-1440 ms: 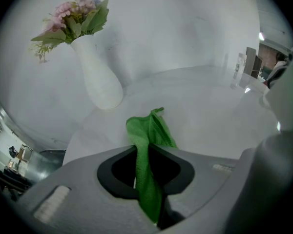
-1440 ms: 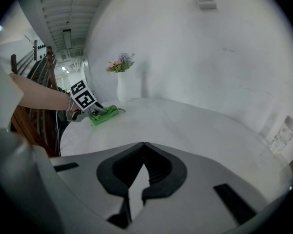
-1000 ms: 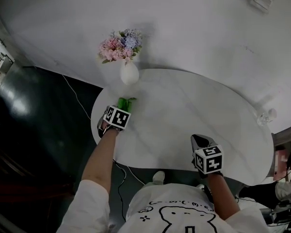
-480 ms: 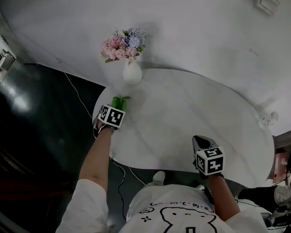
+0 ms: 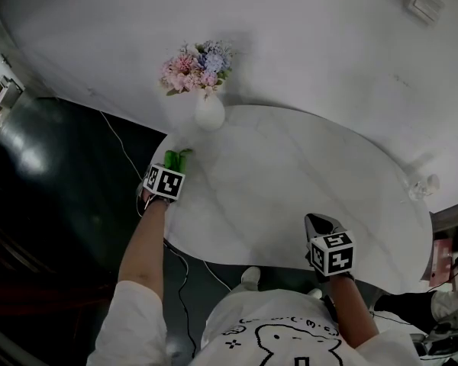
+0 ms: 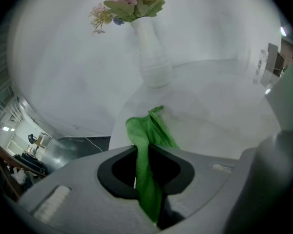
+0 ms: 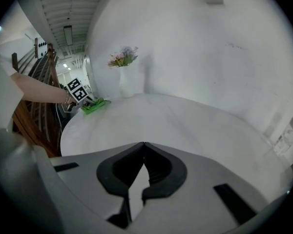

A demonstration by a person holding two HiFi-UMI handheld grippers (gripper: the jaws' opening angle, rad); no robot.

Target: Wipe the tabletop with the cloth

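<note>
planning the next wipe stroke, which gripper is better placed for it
Left. The left gripper is shut on the green cloth, which rests on the tabletop near the vase. The right gripper is shut on nothing, at the near edge, far from the cloth.

The cloth [image 6: 149,130] in my left hand-held gripper [image 6: 147,152] is bright green. That gripper and my right hand-held gripper [image 7: 144,144] are grey with black pads [image 7: 161,168], each bearing a black-and-white square-patterned cube [image 5: 164,181]. Ahead of the left one, the vase [image 6: 154,57] is white and its flowers [image 6: 132,1] are pink and lavender-blue with green leaves. The table [image 5: 290,174] is white with faint grey veining.
</note>
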